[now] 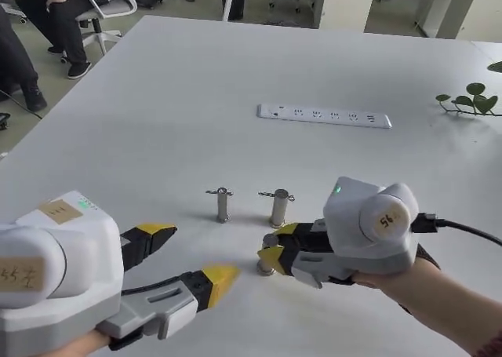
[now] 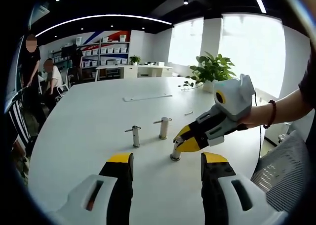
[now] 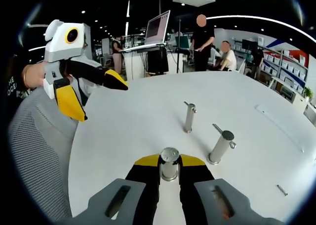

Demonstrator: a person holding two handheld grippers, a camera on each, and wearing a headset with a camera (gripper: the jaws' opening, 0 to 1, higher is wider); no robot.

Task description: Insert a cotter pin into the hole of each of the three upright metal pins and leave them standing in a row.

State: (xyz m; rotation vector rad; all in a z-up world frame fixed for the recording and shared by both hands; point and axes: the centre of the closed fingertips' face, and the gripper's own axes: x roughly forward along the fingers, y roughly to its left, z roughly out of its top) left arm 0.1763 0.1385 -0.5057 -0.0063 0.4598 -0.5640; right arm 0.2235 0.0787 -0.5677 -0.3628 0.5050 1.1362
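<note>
R tongs: right tongs (image 1: pixel 276 253) narrow, clamped on the shaft of the 3rd metal pin (image 3: pixel 169 161). Pin is upright on the surface (image 1: pixel 196 90), head bare, nothing thru it.
L tongs: left tongs (image 1: pixel 192 253) wide apart, holding nothing, hovering near the 3rd metal pin on the person's left of it.
Landmark: 3rd metal pin. All places below are rel. to it.
Left-hand pin (image 1: pixel 223 206): near, beyond it and a bit left. Upright, cotter pin (image 1: pixel 219 191) thru its head.
Right-hand pin (image 1: pixel 280 209): just beyond it. Upright, second cotter pin (image 1: pixel 276 194) thru its head.
Loose cotter pin (image 3: pixel 281 189): flat on the surface, well apart, beyond and to the right. Small, so prob. a cotter but can't be sure.
Power strip (image 1: pixel 324 115): well beyond, past both fitted pins.
Plant (image 1: pixel 469 100): far beyond, off to the right.
Done: 2 of 3 pins fitted, by the look of it.
Left: fetch the loose cotter and push it thru the 3rd pin's hole. Hole can't be made out from here.
Row: 3rd pin stands nearer the person than the other two, so prob. needs shifting into line w/ them.
Count: metal pins 3. Cotters 3 (2 fitted, 1 loose). Tongs 2. Power strip 1.
</note>
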